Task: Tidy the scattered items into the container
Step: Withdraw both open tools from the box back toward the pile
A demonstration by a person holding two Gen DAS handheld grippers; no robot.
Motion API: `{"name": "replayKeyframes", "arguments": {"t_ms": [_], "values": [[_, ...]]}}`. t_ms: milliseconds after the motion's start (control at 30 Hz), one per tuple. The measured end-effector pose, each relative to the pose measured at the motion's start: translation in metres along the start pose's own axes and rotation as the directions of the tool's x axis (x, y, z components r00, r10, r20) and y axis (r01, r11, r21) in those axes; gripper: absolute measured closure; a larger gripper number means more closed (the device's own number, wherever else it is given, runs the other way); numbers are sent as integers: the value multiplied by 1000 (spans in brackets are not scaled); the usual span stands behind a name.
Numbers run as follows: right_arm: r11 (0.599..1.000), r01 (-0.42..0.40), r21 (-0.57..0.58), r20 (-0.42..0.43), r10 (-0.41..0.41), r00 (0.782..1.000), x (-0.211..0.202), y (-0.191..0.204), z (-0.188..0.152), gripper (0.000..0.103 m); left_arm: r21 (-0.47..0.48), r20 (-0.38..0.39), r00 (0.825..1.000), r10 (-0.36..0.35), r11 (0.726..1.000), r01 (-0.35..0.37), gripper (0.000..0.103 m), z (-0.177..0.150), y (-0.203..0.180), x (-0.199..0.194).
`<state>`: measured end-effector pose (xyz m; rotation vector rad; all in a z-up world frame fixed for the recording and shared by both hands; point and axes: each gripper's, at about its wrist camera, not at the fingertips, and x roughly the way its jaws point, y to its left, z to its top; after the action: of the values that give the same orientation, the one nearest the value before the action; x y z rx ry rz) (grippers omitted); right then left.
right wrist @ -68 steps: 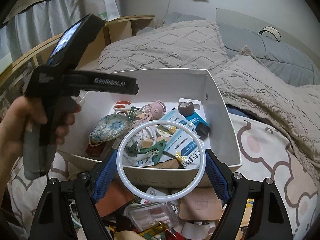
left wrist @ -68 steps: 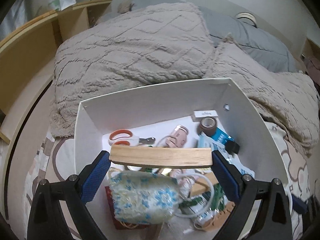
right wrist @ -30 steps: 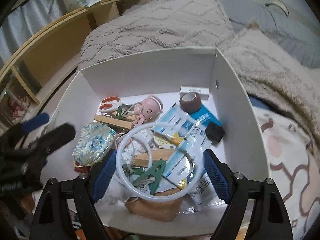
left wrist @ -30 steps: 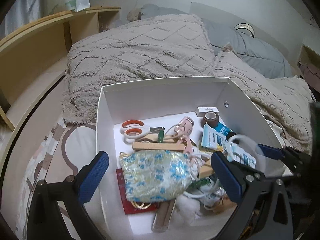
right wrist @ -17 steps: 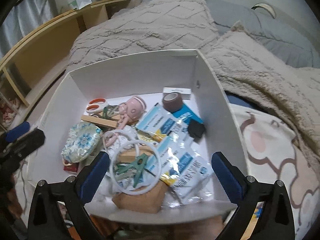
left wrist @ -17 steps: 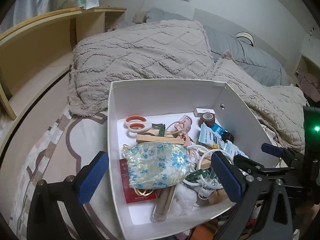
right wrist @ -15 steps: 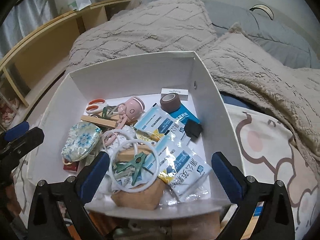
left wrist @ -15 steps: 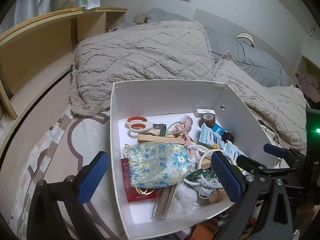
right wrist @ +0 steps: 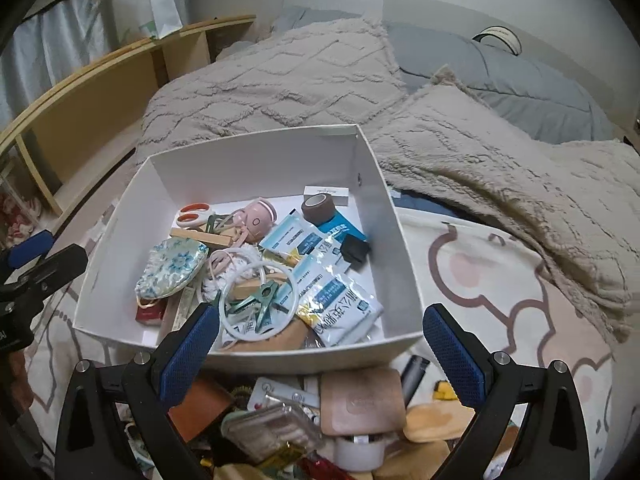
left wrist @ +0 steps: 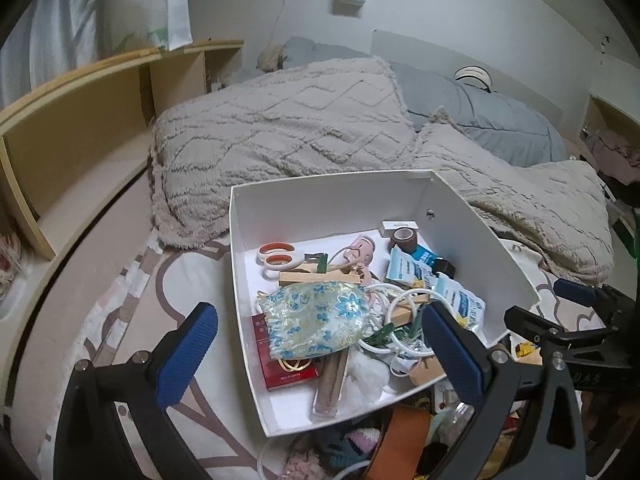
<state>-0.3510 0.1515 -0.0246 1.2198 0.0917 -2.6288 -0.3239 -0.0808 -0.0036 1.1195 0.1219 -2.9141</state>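
A white box (left wrist: 328, 196) (right wrist: 256, 148) stands on the bed, full of small items: a floral pouch (left wrist: 320, 320) (right wrist: 172, 266), a wooden block (left wrist: 316, 277), orange-handled scissors (right wrist: 194, 213), a white ring (right wrist: 260, 298) lying over a green clip, mask packets (right wrist: 340, 308). My left gripper (left wrist: 320, 354) is open and empty, above the box's near left corner. My right gripper (right wrist: 320, 354) is open and empty, above the box's near wall. Loose items lie in front of the box: a tan case (right wrist: 360, 400), a clear box (right wrist: 268, 432), a brown wallet (right wrist: 200, 408).
Grey textured blankets (right wrist: 280, 76) and a grey pillow (right wrist: 520, 84) lie behind the box. A wooden shelf (left wrist: 80, 120) runs along the left. The patterned bedsheet (right wrist: 480, 272) shows to the right of the box.
My left gripper let the wooden block go into the box and my right gripper let the white ring go. Both have pulled back and stand open.
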Motion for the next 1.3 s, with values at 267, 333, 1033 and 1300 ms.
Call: {"name": "replayKeyframes", "arguments": {"t_ms": [267,333,1033,1300], "values": [[1000,-6,4,56,6,998,-40,-2,-5,1,38,45,999,1,999,-3,0,-4,-10,-31],[1000,-10,6,69,9,998,-50,-3,-6,1,37,54,999,-1,999,-1,0,-5,-11,-40],[1000,2,7,142,-3,990,-124,-6,-70,0,126,117,993,2,992,-17,0,-64,-16,-105],[998,-19,59,240,4,971,-152,-14,-107,0,145,129,991,-30,989,11,0,-94,-19,-120]]}}
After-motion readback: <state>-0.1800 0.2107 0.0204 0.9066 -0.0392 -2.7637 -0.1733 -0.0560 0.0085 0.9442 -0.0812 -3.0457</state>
